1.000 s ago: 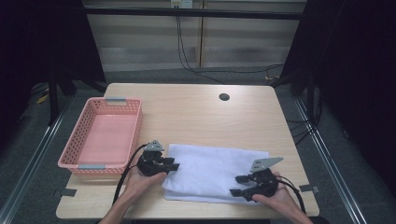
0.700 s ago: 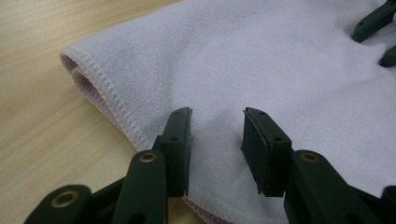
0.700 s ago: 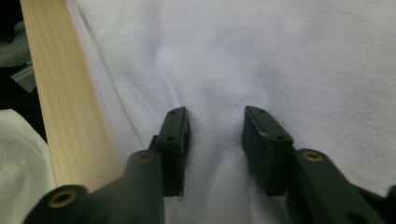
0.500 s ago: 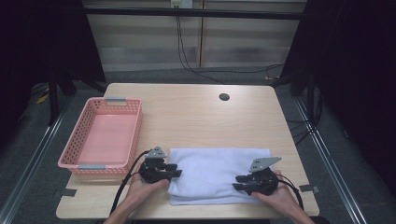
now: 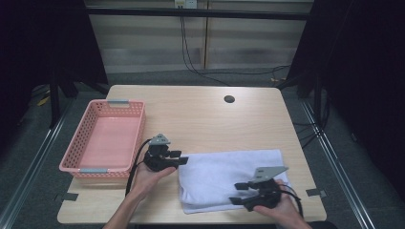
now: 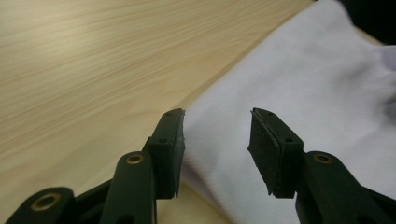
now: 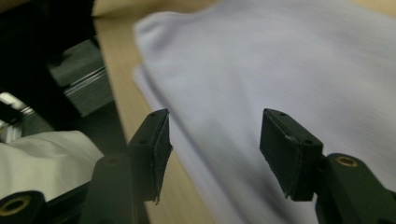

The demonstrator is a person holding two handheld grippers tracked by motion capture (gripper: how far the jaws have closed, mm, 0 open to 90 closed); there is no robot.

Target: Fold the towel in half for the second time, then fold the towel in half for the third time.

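While both jaw pairs stand wide apart and hold nothing, a folded white cloth towel (image 5: 224, 176) is laid flat on the near right of the pale wooden worktop (image 5: 200, 119). Left gripper (image 5: 180, 158): at the towel's left edge. Right gripper (image 5: 241, 192): over its near edge. Pink perforated plastic basket (image 5: 125, 143): left side.

A folded white towel (image 5: 229, 176) lies on the wooden table (image 5: 200, 119), a pink basket (image 5: 106, 140) (empty) at its left; both grippers (image 5: 184, 157) (image 5: 237, 193) sit at the towel's edges.
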